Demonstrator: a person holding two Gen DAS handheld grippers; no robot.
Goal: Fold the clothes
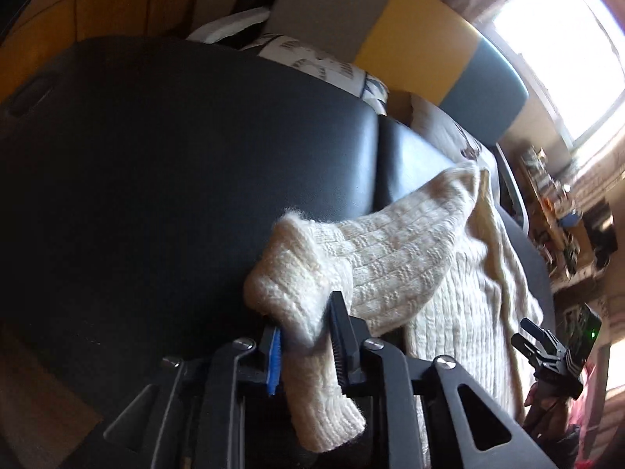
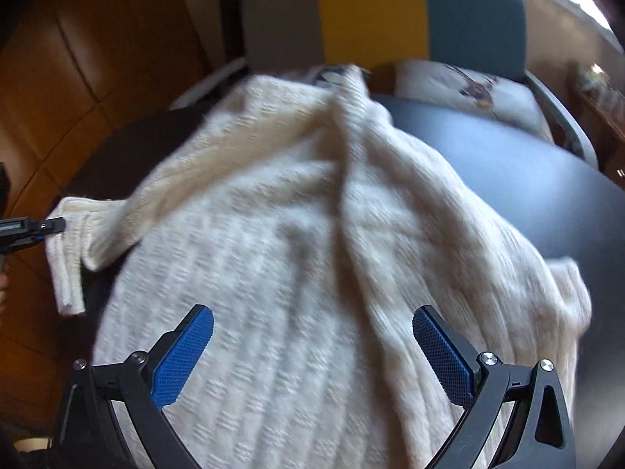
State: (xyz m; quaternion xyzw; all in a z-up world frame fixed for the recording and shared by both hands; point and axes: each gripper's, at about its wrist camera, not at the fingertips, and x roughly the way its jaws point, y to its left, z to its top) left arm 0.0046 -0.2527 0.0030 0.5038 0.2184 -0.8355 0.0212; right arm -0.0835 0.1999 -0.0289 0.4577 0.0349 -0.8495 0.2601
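We find no legible text, label, brand, number or sign in either view. The pale cushion (image 2: 468, 90) behind the table carries a dark printed motif, but it is too blurred for us to read as lettering.

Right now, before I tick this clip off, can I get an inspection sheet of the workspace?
Surface: dark table, mostly bare on one side.
Job's things: cream knit sweater spread over the table, one sleeve pulled out sideways.
Clutter: patterned cushions at the table's far edge.
Grippers: left gripper, jaws pressed on the sleeve cuff; right gripper, jaws wide apart above the sweater body, nothing between them.
Cables: nothing seen.
Surroundings: grey, yellow and teal panel behind the table, bright window, crowded shelf, wooden floor.
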